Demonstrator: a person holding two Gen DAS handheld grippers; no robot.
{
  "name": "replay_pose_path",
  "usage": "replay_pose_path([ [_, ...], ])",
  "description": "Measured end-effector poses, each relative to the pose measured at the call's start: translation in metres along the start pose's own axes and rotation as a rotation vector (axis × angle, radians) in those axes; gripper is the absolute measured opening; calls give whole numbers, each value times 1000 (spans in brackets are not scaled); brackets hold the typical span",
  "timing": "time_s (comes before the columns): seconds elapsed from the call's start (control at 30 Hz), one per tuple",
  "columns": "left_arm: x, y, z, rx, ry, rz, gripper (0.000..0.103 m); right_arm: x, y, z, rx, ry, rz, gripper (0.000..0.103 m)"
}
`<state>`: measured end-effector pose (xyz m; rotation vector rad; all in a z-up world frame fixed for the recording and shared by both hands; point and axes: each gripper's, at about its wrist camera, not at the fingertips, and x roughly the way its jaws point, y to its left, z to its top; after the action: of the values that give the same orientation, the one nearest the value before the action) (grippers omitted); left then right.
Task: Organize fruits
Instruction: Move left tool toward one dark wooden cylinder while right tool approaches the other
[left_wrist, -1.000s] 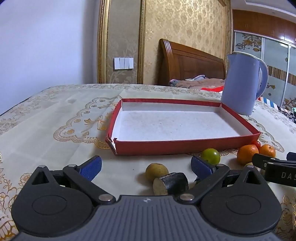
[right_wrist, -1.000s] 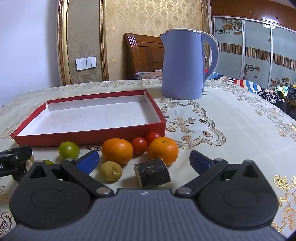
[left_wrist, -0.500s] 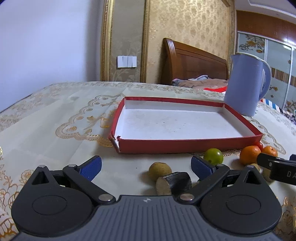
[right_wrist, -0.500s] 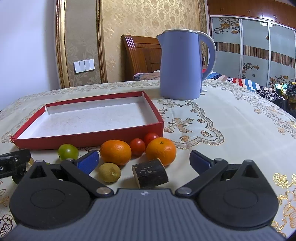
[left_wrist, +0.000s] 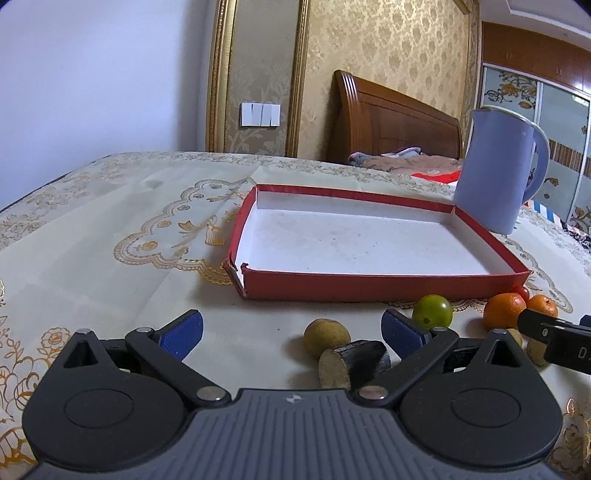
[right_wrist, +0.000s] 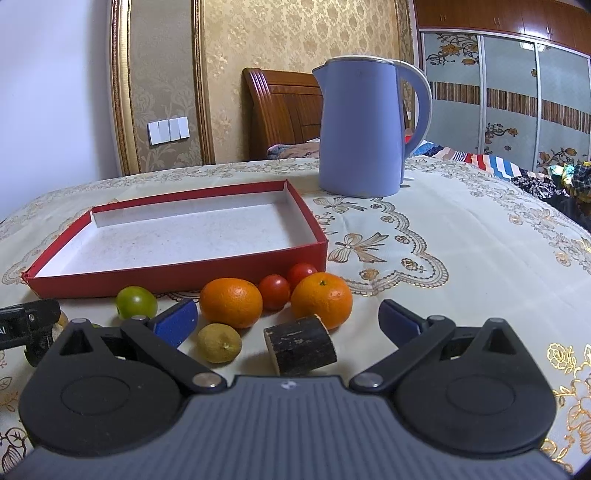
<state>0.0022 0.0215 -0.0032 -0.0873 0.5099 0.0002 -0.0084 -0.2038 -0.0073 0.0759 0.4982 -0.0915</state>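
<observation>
A red box (left_wrist: 369, 286) (right_wrist: 177, 275) with a white floor lies empty on the table. In front of it lie a green fruit (left_wrist: 432, 311) (right_wrist: 135, 302), two oranges (right_wrist: 231, 302) (right_wrist: 321, 300), two red tomatoes (right_wrist: 274, 291), a yellow-brown fruit (left_wrist: 326, 336) and another (right_wrist: 218, 342), and a dark wood stub (left_wrist: 354, 363) (right_wrist: 300, 345). My left gripper (left_wrist: 291, 332) is open, low over the table, with the yellow fruit and stub between its fingers. My right gripper (right_wrist: 286, 321) is open, with an orange, the stub and a yellow fruit between its fingers.
A blue kettle (left_wrist: 495, 171) (right_wrist: 364, 127) stands behind the box's right corner. The embroidered tablecloth (left_wrist: 110, 258) covers the table. A wooden headboard (left_wrist: 391, 118) and wardrobe doors stand behind. The right gripper's finger (left_wrist: 554, 338) shows at the left view's right edge.
Both grippers have risen and tilted slightly, so the box and fruits sit a little lower in view. The fruits have not moved. Both stay open.
</observation>
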Motion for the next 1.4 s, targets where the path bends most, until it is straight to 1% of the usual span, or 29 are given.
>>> replay_pose_path([
  [0.2, 0, 2, 0, -17, 3, 2, 103, 2, -5, 0, 29, 5, 11, 103],
  [0.33, -4, 12, 0, -82, -11, 4, 103, 1, -7, -1, 47, -1, 15, 103],
  [0.43, -8, 18, 0, -101, -12, -10, 103, 0, -8, -1, 52, -7, 21, 103],
  [0.57, -17, 16, -3, -60, -5, -13, 103, 2, -8, 0, 54, -1, 25, 103],
  [0.73, -23, 6, -8, -12, 17, -49, 103, 2, -9, -1, 58, 2, 23, 103],
  [0.8, -22, -1, -10, 17, 23, -47, 103, 2, -9, 0, 59, 5, 23, 103],
  [0.9, -21, -9, -13, 55, 44, -20, 103, 2, -10, -1, 61, 5, 22, 103],
  [1.0, -17, -11, -14, 39, 72, -31, 103, 2, -10, -1, 63, 6, 23, 103],
  [1.13, -8, -14, -13, 29, 114, 24, 103, 3, -12, -1, 71, 9, 24, 103],
  [1.4, 1, -13, -7, 8, 166, 4, 103, 4, -12, -1, 70, 17, 21, 103],
])
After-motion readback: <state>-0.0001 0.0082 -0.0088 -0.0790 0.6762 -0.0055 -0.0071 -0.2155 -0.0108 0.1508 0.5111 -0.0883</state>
